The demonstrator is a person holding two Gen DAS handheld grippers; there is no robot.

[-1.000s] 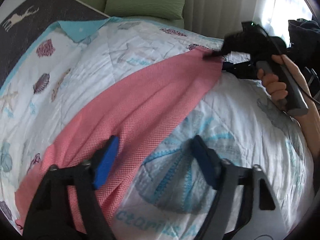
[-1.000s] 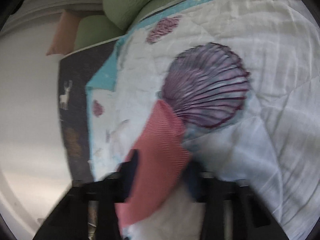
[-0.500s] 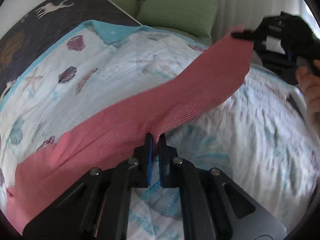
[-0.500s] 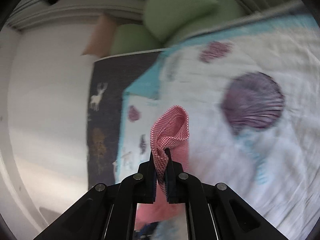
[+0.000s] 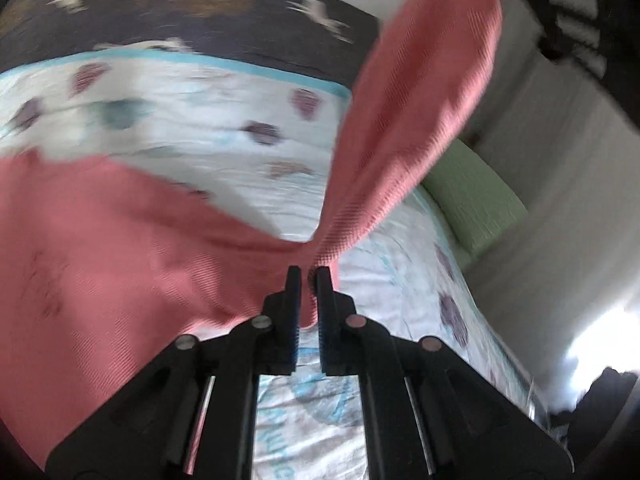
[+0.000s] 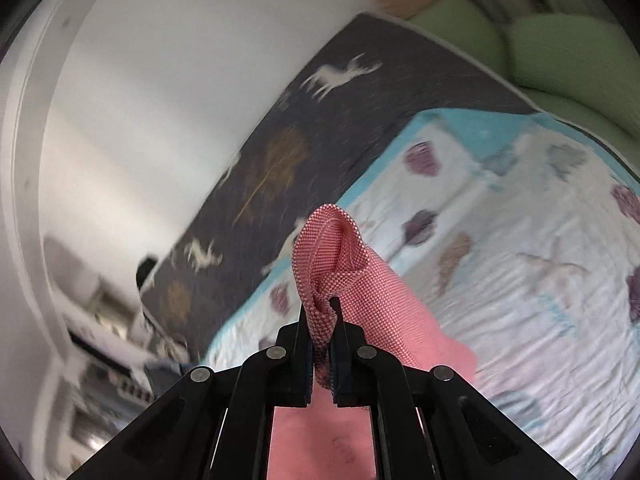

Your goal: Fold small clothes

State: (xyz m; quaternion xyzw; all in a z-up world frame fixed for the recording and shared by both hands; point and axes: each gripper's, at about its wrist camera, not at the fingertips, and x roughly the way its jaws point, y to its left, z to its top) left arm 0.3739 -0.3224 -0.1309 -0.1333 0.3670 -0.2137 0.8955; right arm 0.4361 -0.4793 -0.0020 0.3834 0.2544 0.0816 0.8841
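Left wrist view: the left tongs [image 5: 308, 276] pinch an edge of the pink cloth [image 5: 120, 264], which stretches up and away above the seashell quilt [image 5: 192, 120] on the bed.

Right wrist view: the right tongs [image 6: 321, 312] are clamped on a bunched corner of the pink cloth [image 6: 332, 256], lifted above the quilt [image 6: 520, 272].

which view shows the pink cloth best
The left wrist view: the pink cloth spreads wide and a strip rises to the upper right. The right wrist view shows only a bunched corner between the fingers, with some cloth below.
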